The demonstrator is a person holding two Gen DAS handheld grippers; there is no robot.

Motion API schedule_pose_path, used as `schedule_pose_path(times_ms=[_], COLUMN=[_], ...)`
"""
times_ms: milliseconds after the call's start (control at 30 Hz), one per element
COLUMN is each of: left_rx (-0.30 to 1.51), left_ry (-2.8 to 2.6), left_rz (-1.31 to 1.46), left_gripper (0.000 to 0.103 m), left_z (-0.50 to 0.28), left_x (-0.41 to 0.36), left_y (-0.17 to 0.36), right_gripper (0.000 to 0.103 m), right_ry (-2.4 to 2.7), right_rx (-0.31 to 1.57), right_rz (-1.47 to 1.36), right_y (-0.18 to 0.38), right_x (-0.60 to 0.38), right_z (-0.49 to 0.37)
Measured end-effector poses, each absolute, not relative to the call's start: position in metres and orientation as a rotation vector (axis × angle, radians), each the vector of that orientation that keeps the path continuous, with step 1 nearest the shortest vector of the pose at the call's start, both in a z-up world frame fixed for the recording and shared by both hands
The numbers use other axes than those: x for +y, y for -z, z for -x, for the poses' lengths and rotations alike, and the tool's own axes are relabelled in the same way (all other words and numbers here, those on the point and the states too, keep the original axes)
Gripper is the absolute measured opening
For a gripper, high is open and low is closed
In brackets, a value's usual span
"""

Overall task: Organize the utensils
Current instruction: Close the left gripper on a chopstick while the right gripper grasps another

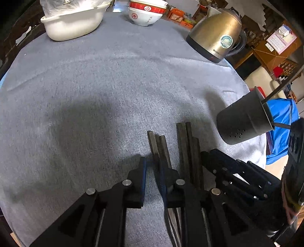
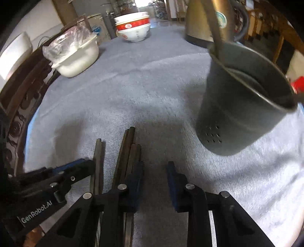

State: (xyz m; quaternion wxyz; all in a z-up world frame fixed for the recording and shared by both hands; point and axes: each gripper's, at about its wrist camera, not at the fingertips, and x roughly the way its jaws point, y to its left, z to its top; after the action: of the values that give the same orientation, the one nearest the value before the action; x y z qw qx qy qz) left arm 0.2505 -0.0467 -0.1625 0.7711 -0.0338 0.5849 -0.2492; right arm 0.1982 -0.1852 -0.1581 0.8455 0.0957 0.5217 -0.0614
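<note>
The dark chopsticks (image 1: 187, 150) lie in two loose bunches on the grey tablecloth (image 1: 106, 91), their blunt ends pointing away from both grippers. The left gripper (image 1: 153, 167) stands over them with its jaws narrow; nothing is between the pads, and the nearer bunch runs under its right finger (image 1: 167, 176). The right gripper (image 2: 154, 171) is just beside it, jaws a little apart over bare cloth, with the chopsticks (image 2: 125, 152) passing beneath its left finger (image 2: 135, 174); it grips nothing.

Ahead and to the right of the right gripper's fingers stands a dark grey utensil holder (image 2: 245, 102) with small drain holes near its base and a stick leaning out of it. Farther ahead on the cloth are a brass-coloured kettle (image 1: 218, 36), a stack of red-and-white bowls (image 1: 145, 11) and, far off to the left of the fingers, a white dish (image 1: 74, 24) with clear plastic in it.

The cloth is wrinkled in long soft folds and covers a round table. Beyond it the room is cluttered, with wooden furniture and a wall calendar (image 1: 281, 38).
</note>
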Motion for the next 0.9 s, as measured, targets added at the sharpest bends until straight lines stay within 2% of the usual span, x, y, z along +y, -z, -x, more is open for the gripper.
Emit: schedule_pose_path(times_ms=[67, 167, 333, 367, 467, 900], left_rx=[1.282, 1.269, 1.300, 1.307, 1.302, 1.302], left_ry=[0.540, 0.535, 0.546, 0.547, 0.538, 0.543], left_rz=[0.075, 0.042, 0.095, 0.096, 0.066, 0.055], left_gripper=[0.014, 0.014, 0.007, 0.007, 0.007, 0.008], left_z=[-0.255, -0.256, -0.262, -0.262, -0.263, -0.273], left_x=[-0.053, -0.060, -0.049, -0.048, -0.051, -0.052], left_y=[0.166, 0.165, 0.169, 0.168, 0.167, 0.168], right_gripper=[0.013, 0.003, 0.003, 0.008, 0.009, 0.013], right_ry=[0.138, 0.144, 0.149, 0.117, 0.071, 0.002], right_rx=[1.103, 1.106, 1.131, 1.134, 1.107, 1.133], right_rz=[-0.160, -0.185, -0.232, -0.324, -0.500, -0.504], right_y=[0.158, 0.158, 0.156, 0.156, 0.153, 0.164], right_x=[-0.184, -0.195, -0.207, -0.214, -0.227, -0.208], right_z=[-0.197, -0.193, -0.189, -0.188, -0.183, -0.197])
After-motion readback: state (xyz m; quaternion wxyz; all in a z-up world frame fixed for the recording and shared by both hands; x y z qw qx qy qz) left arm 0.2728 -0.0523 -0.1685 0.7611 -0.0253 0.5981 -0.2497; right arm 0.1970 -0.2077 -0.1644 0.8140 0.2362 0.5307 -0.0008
